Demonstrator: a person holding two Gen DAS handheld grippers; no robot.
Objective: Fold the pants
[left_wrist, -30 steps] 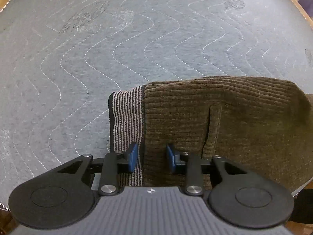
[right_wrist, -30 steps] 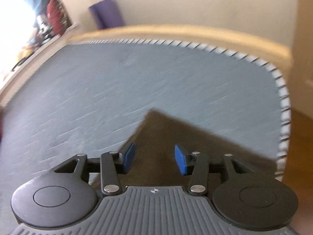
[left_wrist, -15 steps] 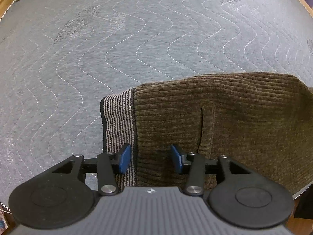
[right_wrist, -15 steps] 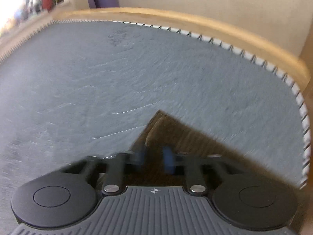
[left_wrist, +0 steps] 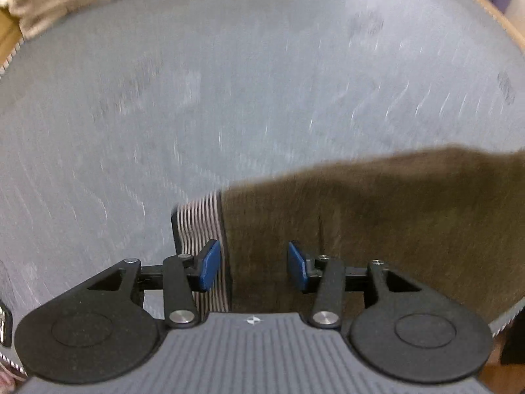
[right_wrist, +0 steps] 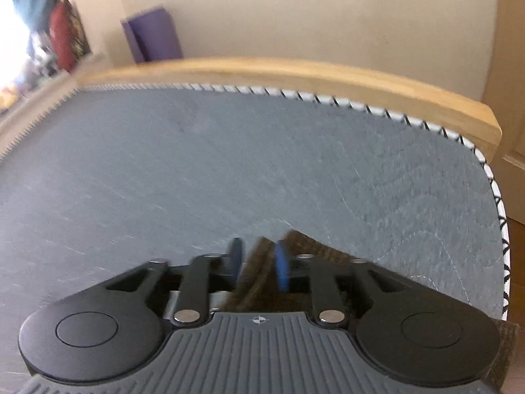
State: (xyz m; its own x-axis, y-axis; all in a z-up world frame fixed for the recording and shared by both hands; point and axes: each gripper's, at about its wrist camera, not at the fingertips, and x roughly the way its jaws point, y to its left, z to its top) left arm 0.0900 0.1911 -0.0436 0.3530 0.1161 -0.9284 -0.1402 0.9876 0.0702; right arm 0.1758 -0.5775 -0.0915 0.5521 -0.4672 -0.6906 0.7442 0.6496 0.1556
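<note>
One grey quilted mattress (left_wrist: 229, 82), wood-edged.

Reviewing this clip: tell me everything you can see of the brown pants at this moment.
The pants are dark olive-brown, a ribbed corduroy-like fabric, with a grey-and-dark striped elastic waistband at the end nearest the left gripper. They lie on the grey quilted mattress, near its front edge. The left gripper is open, its pads straddling the waistband seam. In the right wrist view, a pointed fold or corner of the fabric stands between the pads of the right gripper, which look closed on it. Both views are motion-blurred.
</note>
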